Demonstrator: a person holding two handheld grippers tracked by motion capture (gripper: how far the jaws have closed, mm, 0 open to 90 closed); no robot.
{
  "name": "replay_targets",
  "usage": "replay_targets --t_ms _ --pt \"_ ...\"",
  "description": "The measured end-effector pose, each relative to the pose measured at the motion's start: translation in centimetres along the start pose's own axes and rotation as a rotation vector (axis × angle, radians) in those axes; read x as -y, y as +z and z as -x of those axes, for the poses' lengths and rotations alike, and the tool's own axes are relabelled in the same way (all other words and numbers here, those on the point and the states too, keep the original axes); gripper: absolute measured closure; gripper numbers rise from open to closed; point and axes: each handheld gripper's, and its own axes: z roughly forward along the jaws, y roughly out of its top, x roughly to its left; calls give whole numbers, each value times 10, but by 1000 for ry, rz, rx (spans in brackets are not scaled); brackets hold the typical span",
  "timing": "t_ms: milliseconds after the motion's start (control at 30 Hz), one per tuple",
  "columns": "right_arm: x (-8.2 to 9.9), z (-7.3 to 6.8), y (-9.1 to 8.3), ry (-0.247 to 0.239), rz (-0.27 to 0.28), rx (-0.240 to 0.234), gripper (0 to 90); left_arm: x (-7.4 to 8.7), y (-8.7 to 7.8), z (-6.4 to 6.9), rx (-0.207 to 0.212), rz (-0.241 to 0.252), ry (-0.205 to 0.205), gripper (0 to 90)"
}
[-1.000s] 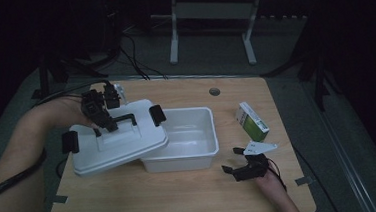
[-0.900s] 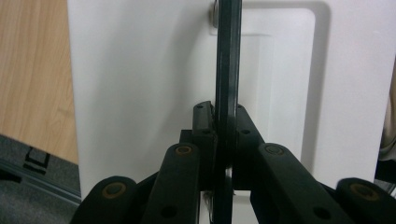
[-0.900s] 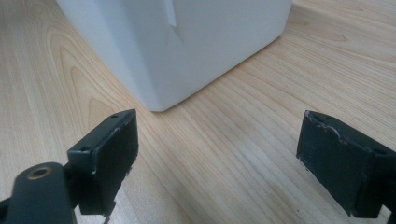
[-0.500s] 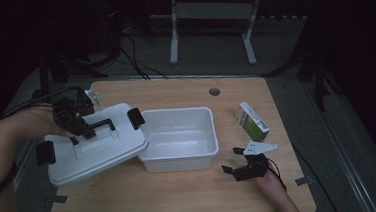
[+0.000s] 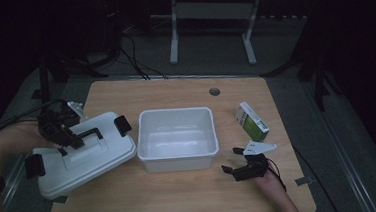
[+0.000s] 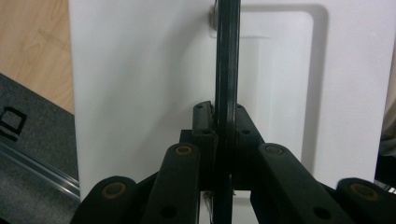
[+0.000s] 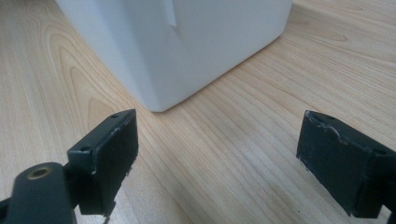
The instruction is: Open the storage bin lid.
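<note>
We find the left tongs [image 5: 73, 140] clamped on the black bar handle [image 6: 227, 70] of the white rectangular plastic lid [image 5: 86, 155], tilted over the wooden surface's [image 5: 182, 201] left edge, right tongs [image 5: 236, 163] apart, idle; that narrow hold risks swing or drop.

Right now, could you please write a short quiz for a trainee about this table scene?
1. True or false: the left gripper is shut on the handle of the white lid.
2. Where is the green and white carton? A inside the white tub; B on the table, right of the tub; C on the lid.
3. Fill in: the right gripper's jaws stand ____.

Key: 1 true; 2 B; 3 open.
</note>
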Motion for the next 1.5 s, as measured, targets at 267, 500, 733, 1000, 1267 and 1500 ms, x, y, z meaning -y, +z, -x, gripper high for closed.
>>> replay_targets --t_ms 267,500,733,1000,1267,1500 --pt "0 0 0 1 -1 -1 124 20 28 -5 25 10 -40 838" --pt "0 0 0 2 -4 0 124 26 58 -12 45 13 -61 838" --pt "0 -1 1 -1 -7 0 124 23 78 -15 48 4 -64 837" --pt "0 -1 1 -3 -9 1 124 20 103 -17 78 13 -78 837" --pt "0 -1 1 -5 -9 1 124 14 124 -19 92 -35 -78 837" --pt "0 -1 0 -12 1 12 124 10 137 -19 121 -52 -85 836"
